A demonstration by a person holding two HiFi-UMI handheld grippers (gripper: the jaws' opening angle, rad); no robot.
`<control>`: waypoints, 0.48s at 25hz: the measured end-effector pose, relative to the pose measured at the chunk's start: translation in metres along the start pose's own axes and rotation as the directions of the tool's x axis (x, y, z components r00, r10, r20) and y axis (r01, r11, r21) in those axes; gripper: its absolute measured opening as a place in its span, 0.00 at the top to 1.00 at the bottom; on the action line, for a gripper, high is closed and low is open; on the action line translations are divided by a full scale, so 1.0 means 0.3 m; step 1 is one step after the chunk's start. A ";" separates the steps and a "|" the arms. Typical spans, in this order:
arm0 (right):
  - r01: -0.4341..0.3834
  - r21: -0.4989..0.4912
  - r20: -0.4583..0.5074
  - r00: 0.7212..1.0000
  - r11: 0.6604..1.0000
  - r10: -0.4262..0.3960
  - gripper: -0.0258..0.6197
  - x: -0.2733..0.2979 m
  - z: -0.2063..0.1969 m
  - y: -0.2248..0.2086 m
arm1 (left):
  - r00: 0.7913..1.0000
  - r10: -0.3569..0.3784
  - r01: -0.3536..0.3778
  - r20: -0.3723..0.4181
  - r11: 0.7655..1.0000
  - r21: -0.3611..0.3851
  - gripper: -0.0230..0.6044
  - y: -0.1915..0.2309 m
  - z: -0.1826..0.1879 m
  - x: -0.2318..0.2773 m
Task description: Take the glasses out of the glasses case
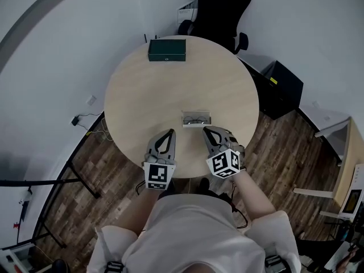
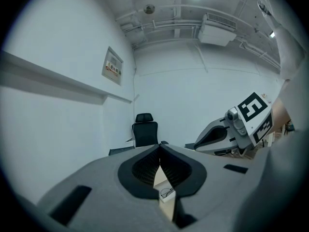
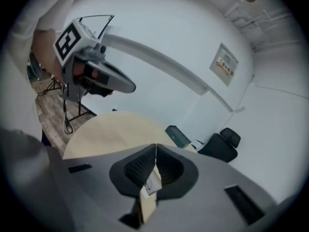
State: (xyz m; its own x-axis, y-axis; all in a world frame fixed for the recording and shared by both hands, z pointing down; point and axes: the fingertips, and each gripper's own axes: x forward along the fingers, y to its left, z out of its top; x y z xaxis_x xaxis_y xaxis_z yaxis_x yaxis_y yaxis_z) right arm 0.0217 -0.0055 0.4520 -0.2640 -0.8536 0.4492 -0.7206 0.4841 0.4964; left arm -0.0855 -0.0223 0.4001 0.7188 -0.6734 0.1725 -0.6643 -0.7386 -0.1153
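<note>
Glasses case (image 1: 196,119) lies flat, long axis left-right on table (image 1: 170,90).

Head view — steeply down on worktop (image 1: 142,95); gripper views — low at its edge, facing across; all share chair (image 1: 222,10).

Open tabletop (image 1: 170,90) between glasses case (image 1: 196,119) and distant green box (image 1: 166,50)

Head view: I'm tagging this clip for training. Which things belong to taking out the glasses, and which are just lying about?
Belongs to the job:
glasses case, clear, near the person
glasses inside it
left gripper and right gripper, both shut, empty

Just lying about:
green box at the table's far edge
office chair
black box beside the table
</note>
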 end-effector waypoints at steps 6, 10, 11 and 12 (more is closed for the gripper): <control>-0.137 -0.201 -0.157 0.982 0.970 0.106 0.94 0.119 -0.116 0.058 | 1.000 0.011 -0.011 -0.012 1.000 0.006 0.95 0.015 -0.014 0.008; -0.242 -0.367 -0.283 0.949 0.898 0.140 0.94 0.191 -0.213 0.112 | 0.999 0.033 -0.033 -0.029 0.999 -0.016 0.95 0.032 -0.041 0.007; -0.261 -0.367 -0.304 0.941 0.893 0.150 0.94 0.209 -0.231 0.115 | 0.999 0.039 -0.039 -0.033 0.999 -0.020 0.95 0.037 -0.045 0.008; -0.278 -0.363 -0.321 0.933 0.889 0.160 0.94 0.227 -0.247 0.117 | 0.998 0.044 -0.045 -0.037 0.999 -0.022 0.95 0.041 -0.049 0.009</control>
State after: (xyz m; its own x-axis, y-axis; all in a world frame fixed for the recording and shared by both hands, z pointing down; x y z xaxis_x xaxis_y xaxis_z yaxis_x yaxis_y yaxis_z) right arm 0.0258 -0.0325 0.5552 -0.1558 -0.6572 0.7374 -0.3344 0.7375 0.5867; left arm -0.0948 -0.0328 0.4136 0.6808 -0.7037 0.2033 -0.7002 -0.7067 -0.1011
